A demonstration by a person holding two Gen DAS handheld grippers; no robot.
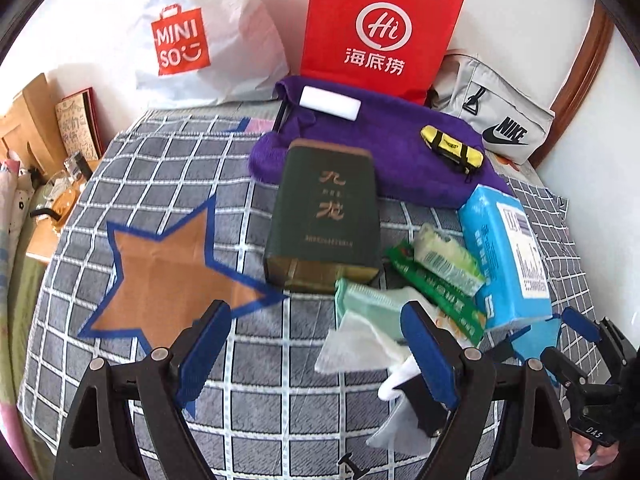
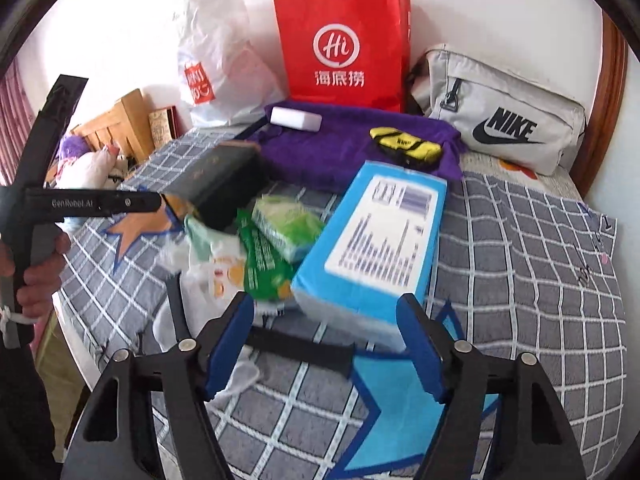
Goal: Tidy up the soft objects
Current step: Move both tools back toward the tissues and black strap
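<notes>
A pile lies on the checked bedspread: a blue tissue pack [image 1: 506, 256] [image 2: 376, 248], a light green tissue pack [image 1: 448, 264] [image 2: 288, 226], a green snack packet [image 1: 440, 296] [image 2: 264, 268], a pale green packet [image 1: 372, 304] and white plastic bags [image 1: 360, 344] [image 2: 208, 280]. A dark green box [image 1: 324, 216] [image 2: 224, 180] stands behind. My left gripper [image 1: 316, 352] is open, its right finger over the white bags. My right gripper [image 2: 326, 346] is open just before the blue pack's near end.
A purple towel [image 1: 384, 156] [image 2: 340, 148] carries a white block [image 1: 330, 103] and a yellow pouch [image 1: 452, 148]. A red paper bag [image 1: 380, 32], a Miniso bag [image 1: 200, 44] and a grey Nike bag [image 1: 496, 116] line the wall. A bedside table [image 1: 52, 204] stands left.
</notes>
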